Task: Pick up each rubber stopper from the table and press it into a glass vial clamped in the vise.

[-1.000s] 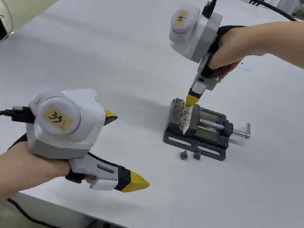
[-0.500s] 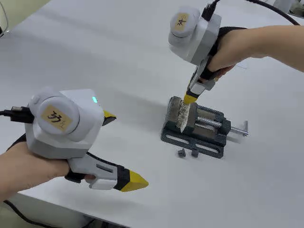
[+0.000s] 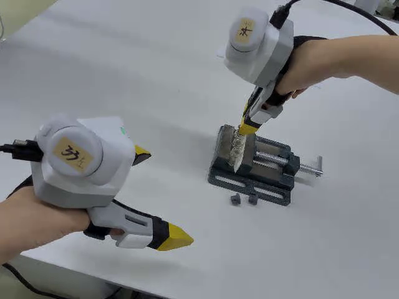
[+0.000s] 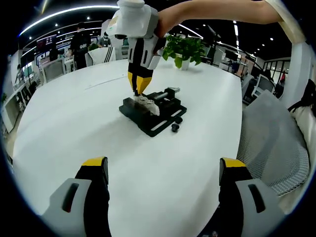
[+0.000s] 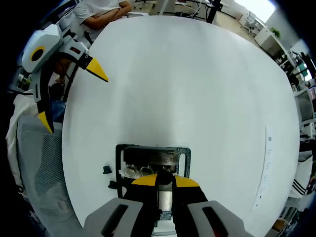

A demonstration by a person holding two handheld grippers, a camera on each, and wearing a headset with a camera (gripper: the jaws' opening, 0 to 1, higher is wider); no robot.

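Observation:
A dark metal vise point(image 3: 274, 167) stands on the white table and clamps clear glass vials point(image 3: 237, 149) in a row between its jaws. My right gripper point(image 3: 247, 129) points steeply down, with its yellow tips right over the vials. In the right gripper view its jaws stand close together on a small dark rubber stopper point(image 5: 165, 177), above the vials point(image 5: 138, 171). Two loose stoppers point(image 3: 235, 199) lie on the table just in front of the vise. My left gripper point(image 3: 159, 196) hovers open at the near left, far from the vise point(image 4: 153, 109), holding nothing.
The table is wide and white, and its near edge point(image 3: 206, 288) runs just below my left gripper. The vise's screw handle point(image 3: 310, 169) sticks out to the right. Office chairs point(image 4: 276, 143) and a potted plant point(image 4: 185, 49) stand beyond the table.
The head camera has drifted a little. My right gripper stays over the vials, leaning slightly more. The left gripper holds its place.

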